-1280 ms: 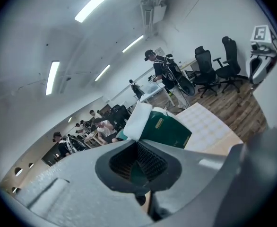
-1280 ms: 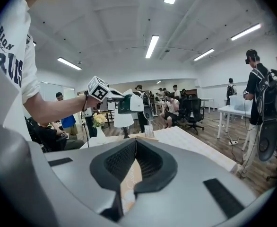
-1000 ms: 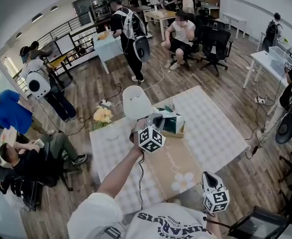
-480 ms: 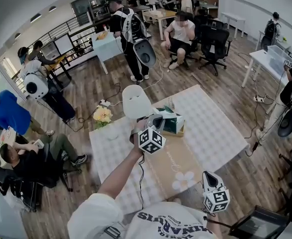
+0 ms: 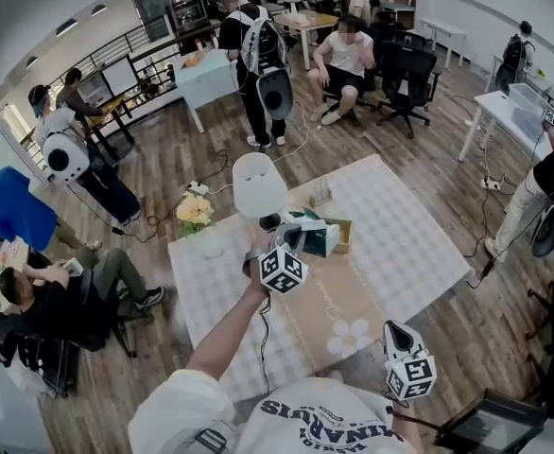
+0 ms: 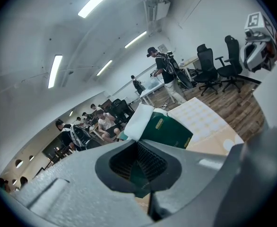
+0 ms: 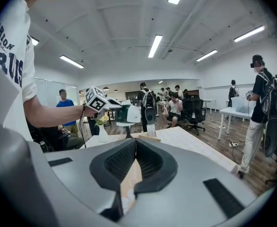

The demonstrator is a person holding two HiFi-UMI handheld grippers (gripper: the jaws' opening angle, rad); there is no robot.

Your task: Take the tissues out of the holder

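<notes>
Head view has our left tongs (image 5: 294, 229) clenched on a corner of the green tissue pack (image 5: 317, 235), up off the table (image 5: 405, 244) just beside the wooden holder (image 5: 345, 236), so we should set it down flat before letting go; our right tongs (image 5: 396, 335) hang closed and empty.

On the table (image 5: 419, 244), the left gripper (image 5: 292, 237) grips a green tissue pack (image 5: 320, 235) at the wooden holder (image 5: 345, 237). A white lamp (image 5: 259, 185) and flowers (image 5: 194, 212) stand just beyond. The right gripper (image 5: 397, 334) hangs at the near edge.
</notes>
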